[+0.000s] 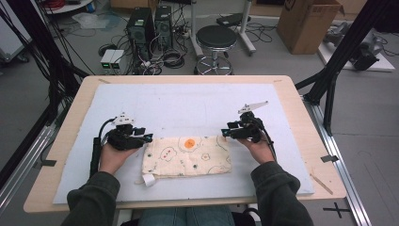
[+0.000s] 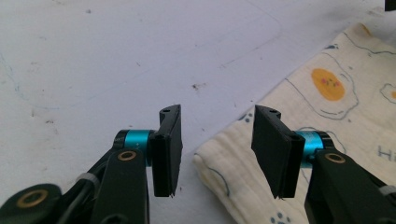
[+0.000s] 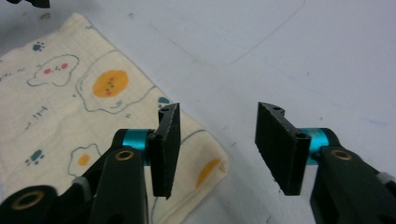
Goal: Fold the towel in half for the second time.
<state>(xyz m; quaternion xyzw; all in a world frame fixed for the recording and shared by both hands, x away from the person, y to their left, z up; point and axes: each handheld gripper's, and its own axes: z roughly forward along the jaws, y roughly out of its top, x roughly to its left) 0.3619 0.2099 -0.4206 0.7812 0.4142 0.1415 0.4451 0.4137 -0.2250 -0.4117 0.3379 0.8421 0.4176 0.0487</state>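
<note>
I saw the folded cloth (image 1: 187, 156) lying near the tabletop's (image 1: 301, 136) front edge on a white mat (image 1: 188, 103). My left claw (image 2: 217, 149) and right claw (image 3: 219, 149) stood spread at its far corners, pinching nothing. Behind stood a stool (image 1: 215, 37) and computer towers (image 1: 150, 26).

High view overhead; gripper views close, sharing cloth (image 1: 187, 156).

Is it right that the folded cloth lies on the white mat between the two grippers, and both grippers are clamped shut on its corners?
No. The cloth does lie on the mat between them, but the left gripper and right gripper are open, gripping nothing, as both gripper views show.
</note>
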